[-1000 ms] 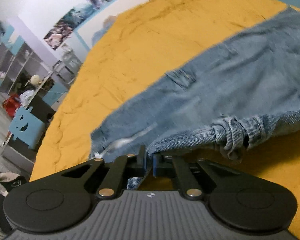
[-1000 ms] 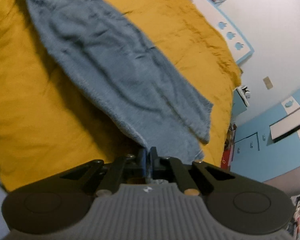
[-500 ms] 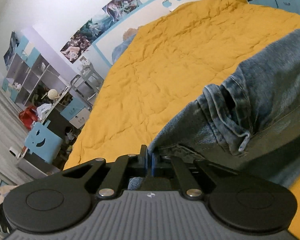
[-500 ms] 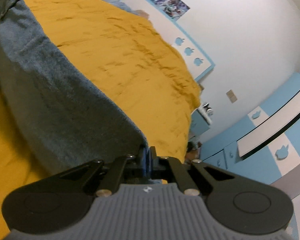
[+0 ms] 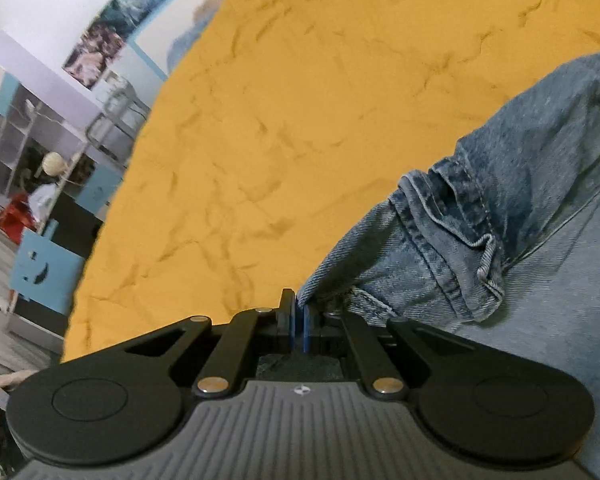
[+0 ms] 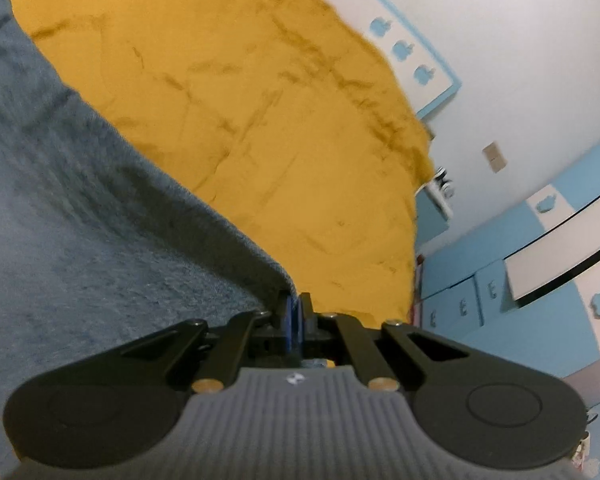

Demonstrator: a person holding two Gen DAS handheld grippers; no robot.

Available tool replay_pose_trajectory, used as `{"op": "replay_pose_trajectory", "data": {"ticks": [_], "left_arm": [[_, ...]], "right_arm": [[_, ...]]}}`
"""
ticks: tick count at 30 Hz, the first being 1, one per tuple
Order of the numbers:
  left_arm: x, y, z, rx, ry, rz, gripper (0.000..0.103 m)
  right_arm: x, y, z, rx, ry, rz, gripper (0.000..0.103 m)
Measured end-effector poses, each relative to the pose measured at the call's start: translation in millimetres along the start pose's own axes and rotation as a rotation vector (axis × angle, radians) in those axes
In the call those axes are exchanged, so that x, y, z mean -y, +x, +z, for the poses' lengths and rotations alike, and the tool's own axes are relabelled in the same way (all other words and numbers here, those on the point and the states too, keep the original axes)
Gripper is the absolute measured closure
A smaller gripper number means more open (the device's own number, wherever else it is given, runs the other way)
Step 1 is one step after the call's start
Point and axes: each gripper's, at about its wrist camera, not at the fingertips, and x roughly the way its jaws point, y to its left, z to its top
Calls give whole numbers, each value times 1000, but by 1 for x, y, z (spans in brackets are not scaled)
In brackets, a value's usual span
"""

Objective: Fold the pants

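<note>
I count one pair of pants (image 5: 512,208) and my two tongs. The left gripper (image 5: 298,312) is clamped tight on a denim edge; from it the faded blue fabric bunches off to the right, a stitched cuff rolled there. The right gripper (image 6: 294,312) pinches another edge, cloth spreading away to its left. The yellow bedspread (image 5: 300,120) stretches ahead of both.

Faded blue denim pants (image 5: 500,208) on plain mustard-yellow bedspread (image 5: 300,120).

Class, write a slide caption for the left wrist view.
Left hand-held gripper shut on jeans above a yellow bedspread.
</note>
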Motion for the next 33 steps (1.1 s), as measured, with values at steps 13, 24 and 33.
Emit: {"op": "replay_pose_trajectory", "data": {"ticks": [13, 24, 33], "left_arm": [[-11, -65, -27, 87, -209, -129, 57], [21, -154, -110, 61, -284, -323, 57], [37, -150, -138, 11, -393, -341, 62]], "right_arm": [[14, 11, -19, -23, 291, 45, 50], [72, -91, -197, -42, 1190, 250, 54], [63, -47, -257, -56, 1622, 323, 82]]}}
